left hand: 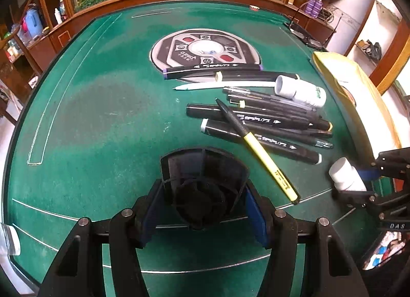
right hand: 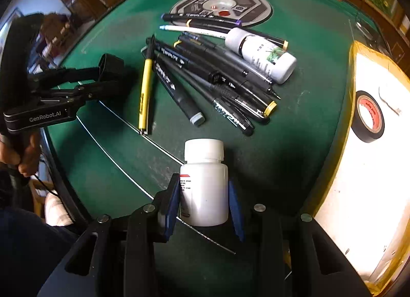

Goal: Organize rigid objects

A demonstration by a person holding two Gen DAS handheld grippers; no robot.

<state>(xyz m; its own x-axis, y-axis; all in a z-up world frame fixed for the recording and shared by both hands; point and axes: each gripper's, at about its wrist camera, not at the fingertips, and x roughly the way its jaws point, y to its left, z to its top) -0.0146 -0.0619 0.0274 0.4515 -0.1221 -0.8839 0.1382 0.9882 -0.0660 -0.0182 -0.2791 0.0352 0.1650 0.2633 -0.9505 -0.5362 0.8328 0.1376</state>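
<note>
On a green felt table (left hand: 102,117), the left gripper (left hand: 203,209) is clamped on a black pen holder (left hand: 205,181), its blue pads pressed against the holder's sides. Beside it a yellow pen (left hand: 269,168) lies across a heap of black markers (right hand: 217,86), with a white bottle (right hand: 261,54) on its side at the heap's far edge. At right, the right gripper (right hand: 203,199) grips a white pill bottle (right hand: 205,181) above the felt, near an open box (right hand: 353,143) holding a tape roll (right hand: 369,117).

left hand-held gripper (left hand: 202,209): jaws clamped, angled down | right hand-held gripper (right hand: 203,202): jaws clamped, angled steeply down
</note>
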